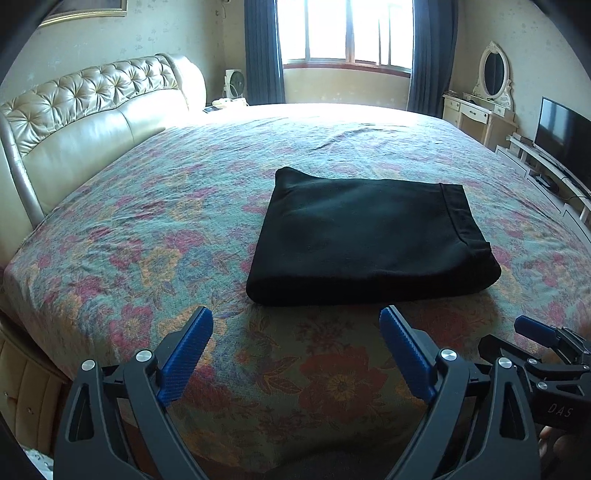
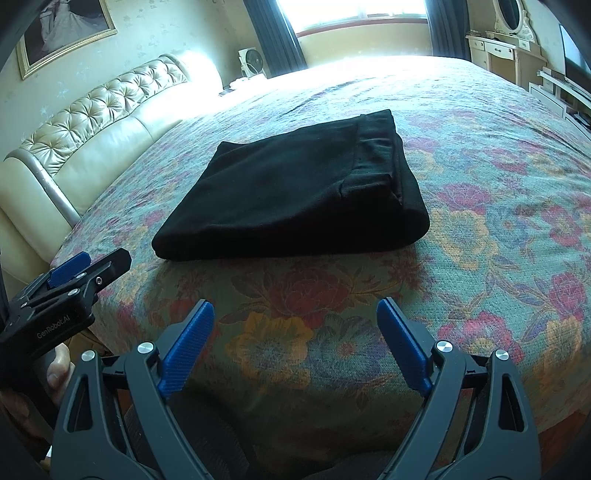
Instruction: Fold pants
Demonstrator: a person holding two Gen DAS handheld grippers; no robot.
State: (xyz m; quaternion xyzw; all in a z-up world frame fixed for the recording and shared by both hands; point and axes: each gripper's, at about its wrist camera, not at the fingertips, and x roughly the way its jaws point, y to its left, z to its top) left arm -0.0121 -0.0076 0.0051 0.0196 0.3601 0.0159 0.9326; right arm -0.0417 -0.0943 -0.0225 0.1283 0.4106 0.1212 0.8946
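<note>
Black pants (image 1: 369, 236) lie folded in a thick flat rectangle on the floral bedspread (image 1: 147, 229), with the hem band along their right side. They also show in the right wrist view (image 2: 295, 192). My left gripper (image 1: 297, 321) is open and empty, hovering just short of the pants' near edge. My right gripper (image 2: 295, 314) is open and empty, also short of the near edge. The right gripper shows at the lower right of the left wrist view (image 1: 535, 332). The left gripper shows at the left of the right wrist view (image 2: 88, 266).
A tufted cream headboard (image 1: 74, 122) runs along the left of the bed. A window with dark curtains (image 1: 347, 33) is behind. A dresser with an oval mirror (image 1: 487, 96) and a TV (image 1: 565, 133) stand at the right.
</note>
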